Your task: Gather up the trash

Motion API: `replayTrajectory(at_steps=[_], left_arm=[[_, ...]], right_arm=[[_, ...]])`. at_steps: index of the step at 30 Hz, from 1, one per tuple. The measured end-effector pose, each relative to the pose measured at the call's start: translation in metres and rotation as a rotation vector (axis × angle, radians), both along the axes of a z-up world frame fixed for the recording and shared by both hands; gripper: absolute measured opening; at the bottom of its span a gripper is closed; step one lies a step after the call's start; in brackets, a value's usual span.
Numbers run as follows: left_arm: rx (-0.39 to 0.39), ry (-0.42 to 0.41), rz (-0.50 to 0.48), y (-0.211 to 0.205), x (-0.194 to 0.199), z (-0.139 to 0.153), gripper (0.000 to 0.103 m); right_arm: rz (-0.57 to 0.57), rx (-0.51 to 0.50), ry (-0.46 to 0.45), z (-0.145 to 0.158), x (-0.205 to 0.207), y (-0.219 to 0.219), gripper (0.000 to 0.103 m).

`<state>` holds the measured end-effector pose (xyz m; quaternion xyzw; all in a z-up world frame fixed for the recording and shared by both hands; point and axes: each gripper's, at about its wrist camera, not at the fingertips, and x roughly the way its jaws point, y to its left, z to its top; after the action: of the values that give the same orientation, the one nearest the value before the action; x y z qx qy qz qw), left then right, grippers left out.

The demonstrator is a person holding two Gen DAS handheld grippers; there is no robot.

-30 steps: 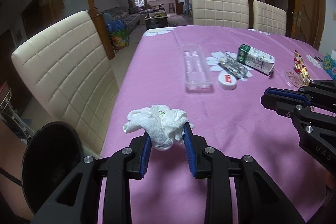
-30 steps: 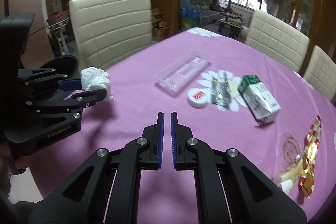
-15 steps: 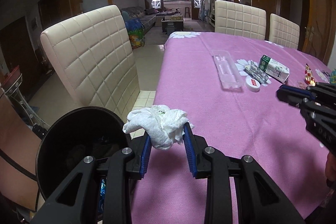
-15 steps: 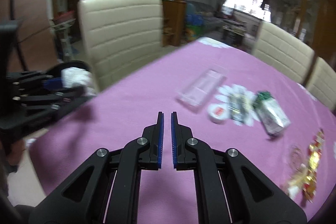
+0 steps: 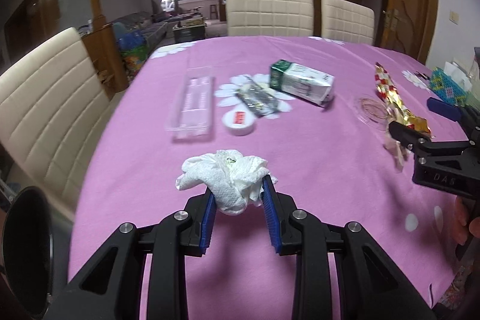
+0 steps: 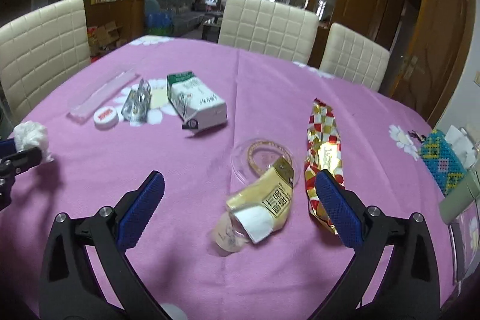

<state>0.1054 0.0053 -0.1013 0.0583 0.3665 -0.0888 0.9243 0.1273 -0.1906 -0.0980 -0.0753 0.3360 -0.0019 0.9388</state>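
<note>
My left gripper [image 5: 238, 191] is shut on a crumpled white tissue [image 5: 228, 170] and holds it above the pink tablecloth [image 5: 300, 170]. The right wrist view shows the tissue [image 6: 31, 137] at the far left. My right gripper [image 6: 240, 179] has its jaws opening wide, and the pads touch nothing. A crushed clear cup with a yellow label [image 6: 261, 206] lies on the cloth in the gap between them. A red-and-gold foil wrapper [image 6: 324, 146] lies by the right finger, and a clear round lid [image 6: 264, 158] lies just beyond the cup.
Further back lie a green-and-white carton [image 6: 195, 104], a foil blister [image 6: 136, 105], a white cap [image 6: 105, 117] and a clear plastic tray [image 6: 102, 95]. A black bin [image 5: 27, 245] stands off the table's left edge. A beaded box [image 6: 441, 167] sits at the right; cream chairs [image 5: 267, 11] ring the table.
The right gripper went from shut to wide open and swung right to the cup and the foil wrapper. The left gripper, still holding the tissue, swung from the bin back over the table.
</note>
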Motion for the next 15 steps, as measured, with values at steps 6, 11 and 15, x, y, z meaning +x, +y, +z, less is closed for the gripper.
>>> replayTrajectory(at_steps=[6, 11, 15], left_arm=[[0.019, 0.014, -0.027, -0.025, 0.006, -0.006, 0.029], [0.023, 0.017, -0.021, -0.021, 0.005, -0.006, 0.029], [0.004, -0.001, 0.002, -0.004, -0.001, 0.001, 0.029]], right_arm=[[-0.018, 0.063, 0.146, -0.03, 0.026, -0.014, 0.073], [0.038, 0.092, 0.102, -0.015, 0.009, -0.004, 0.033], [0.162, 0.125, 0.094, -0.006, -0.001, 0.027, 0.023]])
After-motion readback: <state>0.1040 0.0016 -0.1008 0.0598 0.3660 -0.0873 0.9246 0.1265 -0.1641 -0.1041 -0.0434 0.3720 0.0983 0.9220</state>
